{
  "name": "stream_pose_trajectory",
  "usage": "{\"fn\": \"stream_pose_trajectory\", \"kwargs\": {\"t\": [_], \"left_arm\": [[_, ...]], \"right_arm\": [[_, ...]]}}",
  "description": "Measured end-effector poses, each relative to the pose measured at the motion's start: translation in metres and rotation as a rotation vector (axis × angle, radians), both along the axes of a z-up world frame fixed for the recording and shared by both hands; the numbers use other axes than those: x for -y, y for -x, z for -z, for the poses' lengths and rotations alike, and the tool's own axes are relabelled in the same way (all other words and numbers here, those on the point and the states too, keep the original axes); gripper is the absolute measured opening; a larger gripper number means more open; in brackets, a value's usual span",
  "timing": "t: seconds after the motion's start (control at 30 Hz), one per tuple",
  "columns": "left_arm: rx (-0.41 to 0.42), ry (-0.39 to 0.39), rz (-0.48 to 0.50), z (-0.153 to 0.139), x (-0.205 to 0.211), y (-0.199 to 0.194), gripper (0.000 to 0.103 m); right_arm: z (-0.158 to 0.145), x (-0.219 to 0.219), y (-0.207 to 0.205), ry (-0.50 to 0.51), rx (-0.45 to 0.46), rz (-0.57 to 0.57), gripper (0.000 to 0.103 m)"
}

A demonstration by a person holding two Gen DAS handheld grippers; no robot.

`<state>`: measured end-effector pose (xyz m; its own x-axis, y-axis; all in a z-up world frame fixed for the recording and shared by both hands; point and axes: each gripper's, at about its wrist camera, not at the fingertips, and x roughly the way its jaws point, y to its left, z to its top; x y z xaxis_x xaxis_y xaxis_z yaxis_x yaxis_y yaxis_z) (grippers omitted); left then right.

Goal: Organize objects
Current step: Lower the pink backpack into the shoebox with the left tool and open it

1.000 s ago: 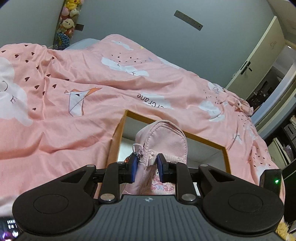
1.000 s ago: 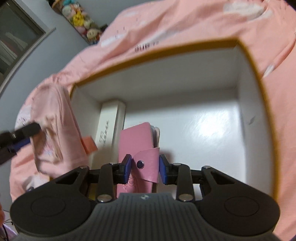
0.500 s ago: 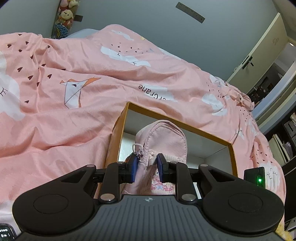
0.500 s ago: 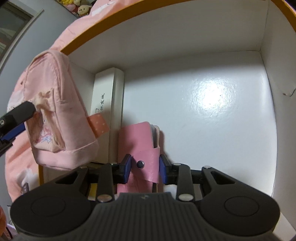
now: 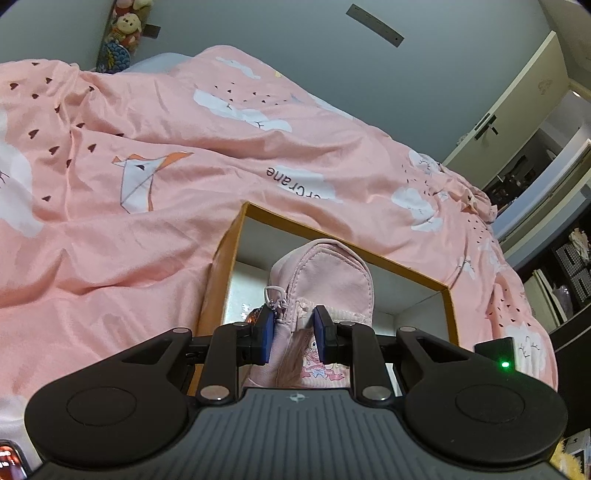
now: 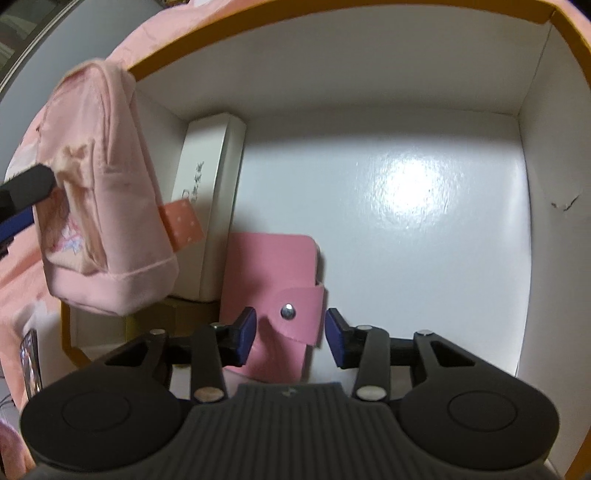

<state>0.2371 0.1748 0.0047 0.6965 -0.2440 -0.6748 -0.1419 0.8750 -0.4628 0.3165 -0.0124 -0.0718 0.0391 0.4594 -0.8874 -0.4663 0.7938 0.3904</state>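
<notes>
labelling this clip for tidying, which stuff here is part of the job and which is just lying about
Job:
- box
- pink pouch, in the left gripper
- pink wallet, between the right gripper jaws
- white case, in the box

Lying about:
- duvet
- plush toys
- door

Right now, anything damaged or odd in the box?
Yes: the box's right inner wall has a small dark tear or scuff. Otherwise tidy: white carton and pink wallet lie side by side on the floor.
</notes>
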Motion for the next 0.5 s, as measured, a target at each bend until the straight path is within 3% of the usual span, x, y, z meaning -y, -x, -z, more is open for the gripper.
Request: {"fn": "stream_pose_trajectory", "kwargs": {"t": [0.1, 0.27, 0.43, 0.5], "left_arm": [[-0.01, 0.019, 0.008, 0.001, 0.002, -0.001, 0.025], [-0.04, 0.048, 0.016, 0.008, 0.007, -0.004, 0.025], [-0.093, 0.11, 0.048, 0.018, 0.016, -0.011, 0.025], [-0.125, 0.095, 0.065, 0.025, 0.024, -0.014, 0.025]], "right_arm": [[0.003, -0.001, -0.002, -0.001, -0.008, -0.013, 0.026], [0.0, 0.0, -0.001, -0.034, -0.016, -0.019, 0.024], [-0.019, 0.031, 0.004, -0.001, 0.118, 0.023, 0.025], [-0.028, 0.05, 0.003, 0.003, 0.158, 0.072, 0.026]]}}
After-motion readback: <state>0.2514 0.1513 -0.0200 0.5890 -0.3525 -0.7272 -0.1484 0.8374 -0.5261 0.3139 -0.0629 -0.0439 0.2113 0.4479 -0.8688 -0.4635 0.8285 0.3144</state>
